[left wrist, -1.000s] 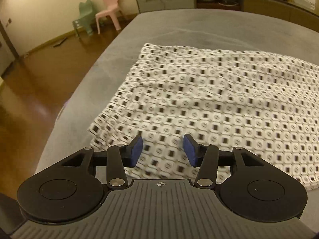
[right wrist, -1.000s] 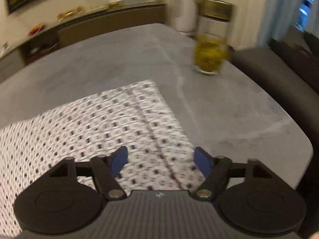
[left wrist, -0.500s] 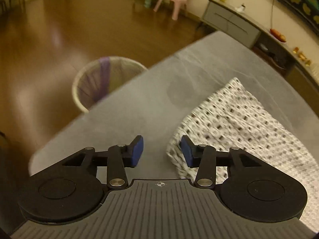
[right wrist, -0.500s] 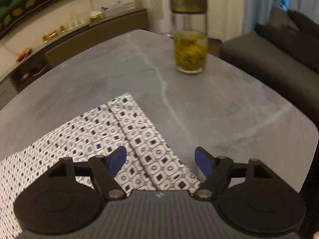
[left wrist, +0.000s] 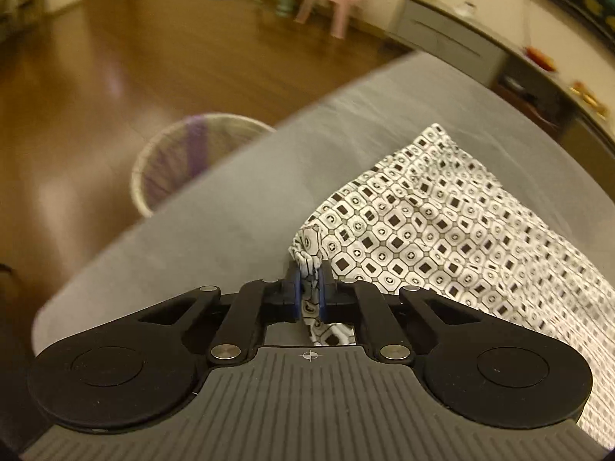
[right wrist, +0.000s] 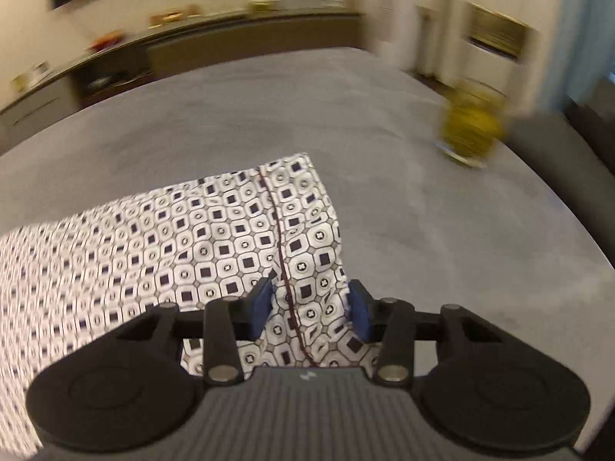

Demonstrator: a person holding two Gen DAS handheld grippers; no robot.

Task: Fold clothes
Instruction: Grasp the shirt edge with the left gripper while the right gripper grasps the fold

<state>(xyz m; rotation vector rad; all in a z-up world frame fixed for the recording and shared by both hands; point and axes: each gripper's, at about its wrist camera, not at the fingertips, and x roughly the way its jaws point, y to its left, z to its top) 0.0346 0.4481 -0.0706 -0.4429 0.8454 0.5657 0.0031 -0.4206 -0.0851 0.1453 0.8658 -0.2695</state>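
Blue pads of the left gripper (left wrist: 308, 288) are clamped hard on a bunched near corner of the patterned garment (left wrist: 430, 223); a pinch of cloth stands up between them and more hangs below. The right gripper (right wrist: 311, 299) has its jaws part-way in, just been closing, with the garment's other near corner and its dark seam (right wrist: 282, 253) lying between the pads. Cloth seems to touch both pads, but a firm grip is not plain; I read it as not yet caught.

Outward: the garment lies spread on the grey table (left wrist: 238, 207), running from the left gripper's corner away to the right of that view, its far corner pointing toward the sideboard. In the right wrist view it spreads off to the left, with bare table on the right. A glass jar (right wrist: 471, 130) of yellow-green contents stands well apart, blurred. A wire basket (left wrist: 180, 157) sits on the floor beyond the table edge.

Step in hand: taking both near corners for a fold. Next move, by my judgement: finish the right pinch, then lift both corners together and carry them over toward the far edge, keeping the cloth taut between them.
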